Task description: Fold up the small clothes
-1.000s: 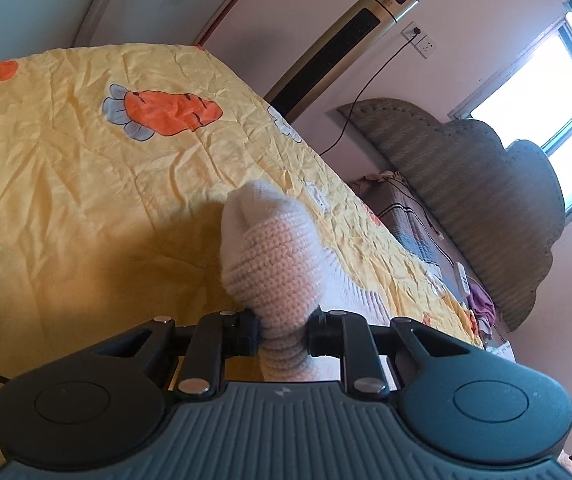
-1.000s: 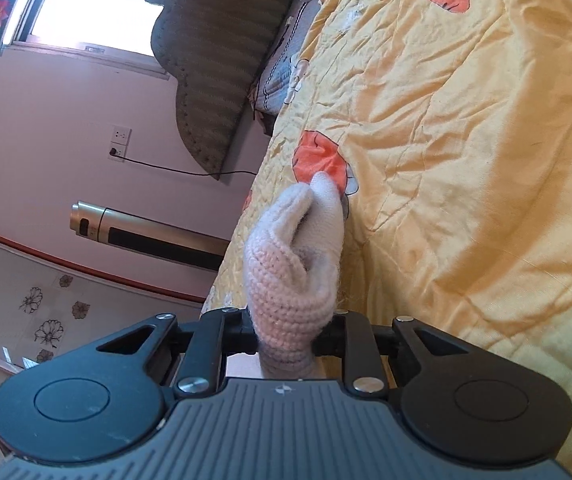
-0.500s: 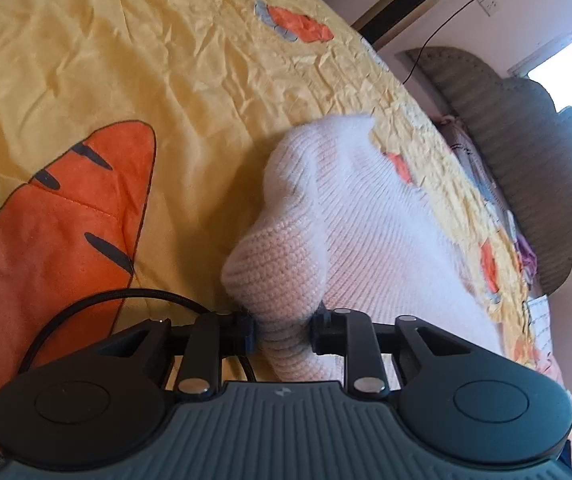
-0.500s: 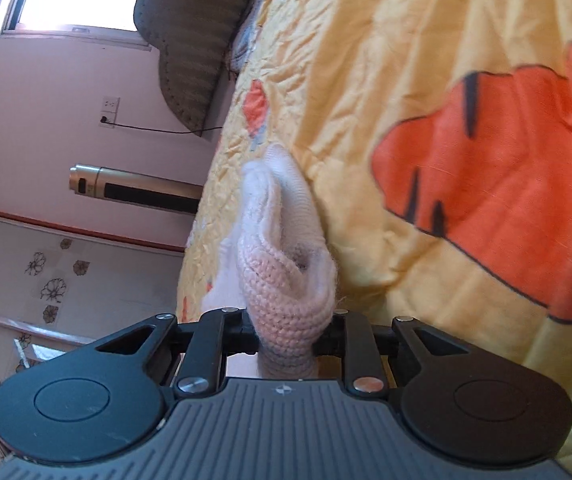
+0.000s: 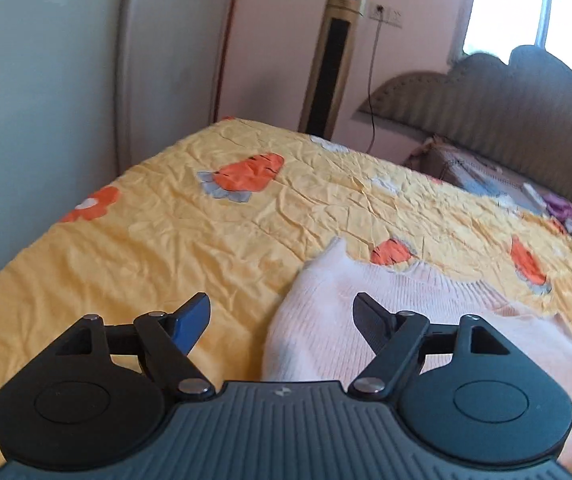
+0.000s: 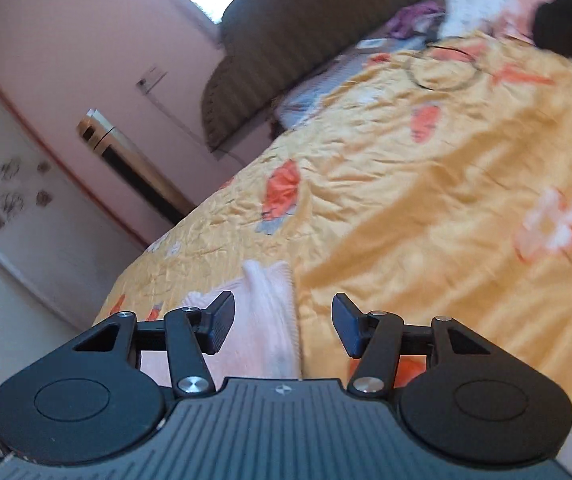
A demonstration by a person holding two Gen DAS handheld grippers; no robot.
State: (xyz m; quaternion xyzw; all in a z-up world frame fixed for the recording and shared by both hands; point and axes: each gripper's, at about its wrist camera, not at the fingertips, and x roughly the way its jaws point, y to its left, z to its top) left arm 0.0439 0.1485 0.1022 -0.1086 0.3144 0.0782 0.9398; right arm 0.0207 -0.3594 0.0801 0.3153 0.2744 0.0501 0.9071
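The sweater [image 5: 369, 320], pale pink knit, lies on the quilt [image 5: 190, 240] just ahead of and below both grippers. In the left wrist view it spreads from between the fingers off to the right, under the right-hand finger, with one pointed corner sticking up beyond the fingertips. Its ribbed edge runs along the far side. In the right wrist view the sweater [image 6: 266, 320] sits ahead of the left-hand finger and reaches into the gap, with a folded ridge standing up along its right edge.

The left gripper [image 5: 282, 312] has just been opening. Its jaws stand wide apart, and neither pad presses on the knit, though part of the sweater shows between them. The right gripper [image 6: 284, 326] has also just been opening. Its jaws are parted less widely, and the fabric between them looks loose, clear of both pads.

The quilt is yellow and creased, printed with orange carrots and flowers, and it fills the ground ahead of both grippers. Beyond it, ahead of the left gripper, a tall gold tower unit [image 5: 333, 60] stands against a pink wall. To the right of that is a brown scalloped headboard [image 5: 505, 120] beneath a bright window [image 5: 533, 12]. In the right wrist view a black cable [image 6: 441, 68] loops on the quilt far ahead, to the right. That view is blurred.
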